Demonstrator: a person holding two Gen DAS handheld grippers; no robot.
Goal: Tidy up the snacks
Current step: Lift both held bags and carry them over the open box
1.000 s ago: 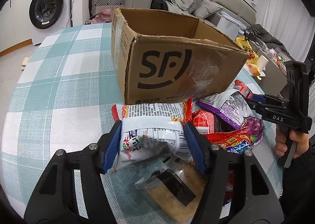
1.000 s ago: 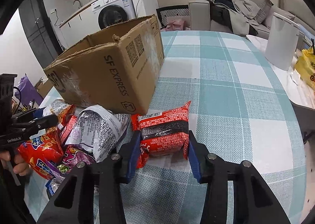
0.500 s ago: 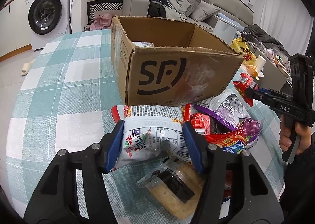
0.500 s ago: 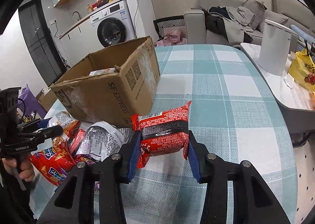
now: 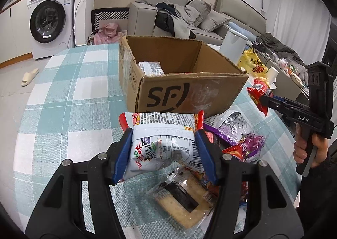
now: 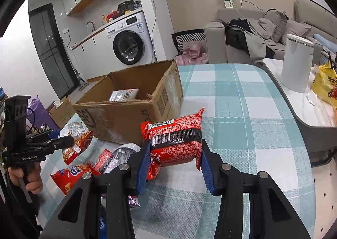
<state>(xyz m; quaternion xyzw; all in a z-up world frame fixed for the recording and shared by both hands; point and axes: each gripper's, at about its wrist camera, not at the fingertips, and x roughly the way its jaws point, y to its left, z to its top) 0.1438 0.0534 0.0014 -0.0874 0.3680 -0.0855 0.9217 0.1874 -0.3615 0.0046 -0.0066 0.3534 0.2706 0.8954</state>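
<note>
Being carried above the tabletop (image 6: 242, 100) toward the cardboard box (image 5: 189, 93) are two packets: a white one (image 5: 162, 144) clamped in the left gripper (image 5: 163, 152) jaws and a red one (image 6: 174, 142) clamped in the right gripper (image 6: 173, 161) jaws. Only one silver packet (image 6: 124, 94) is being seen inside the box, while a heap of snacks (image 5: 236, 133) is still lying at the tabletop's near edge, so most sorting is judged left.

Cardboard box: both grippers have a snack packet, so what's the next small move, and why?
Probably carry both packets forward over the cardboard box rim, then release. The left gripper clamps the white packet and the right gripper the red packet, both short of the open box, which holds one packet and has room.
</note>
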